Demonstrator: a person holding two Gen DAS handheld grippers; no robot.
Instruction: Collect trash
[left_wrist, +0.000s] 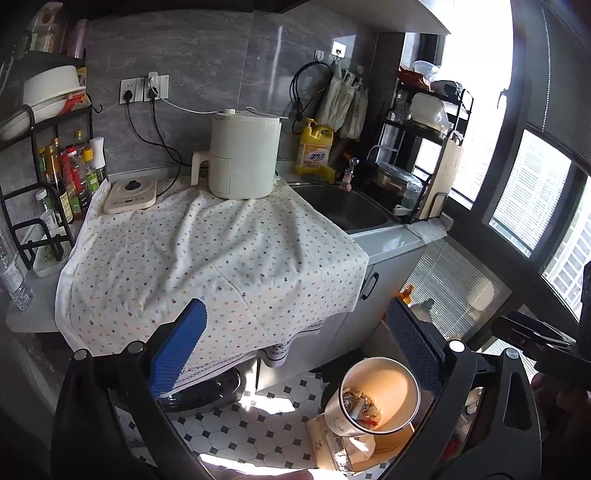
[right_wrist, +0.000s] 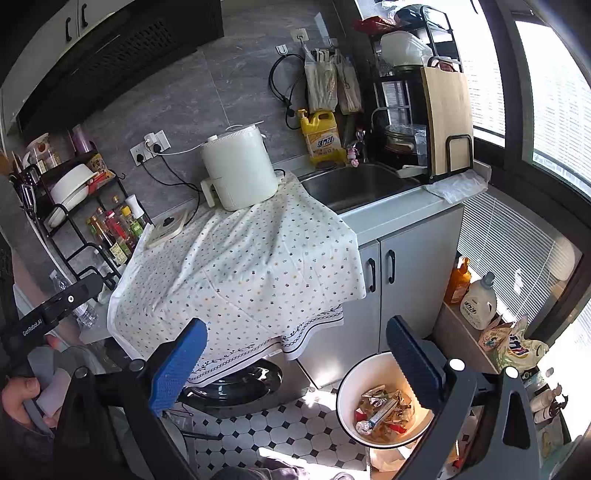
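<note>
A white round trash bin (left_wrist: 380, 397) stands on the tiled floor at the lower right, with crumpled wrappers (left_wrist: 360, 408) at its bottom. It also shows in the right wrist view (right_wrist: 384, 400), with its trash (right_wrist: 384, 411) in sight. My left gripper (left_wrist: 295, 354) is open and empty, held in the air in front of the cloth-covered counter (left_wrist: 221, 254). My right gripper (right_wrist: 295, 362) is open and empty too, above the floor, its right finger over the bin's rim. The dotted cloth (right_wrist: 240, 273) has no loose trash on it.
A white air fryer (left_wrist: 240, 155) and a small induction plate (left_wrist: 129, 195) sit at the back of the cloth. A sink (left_wrist: 343, 206), yellow detergent bottle (left_wrist: 314, 147), dish rack (left_wrist: 424, 147) and condiment rack (left_wrist: 62, 173) line the counter. Bottles (right_wrist: 476, 299) stand by the window.
</note>
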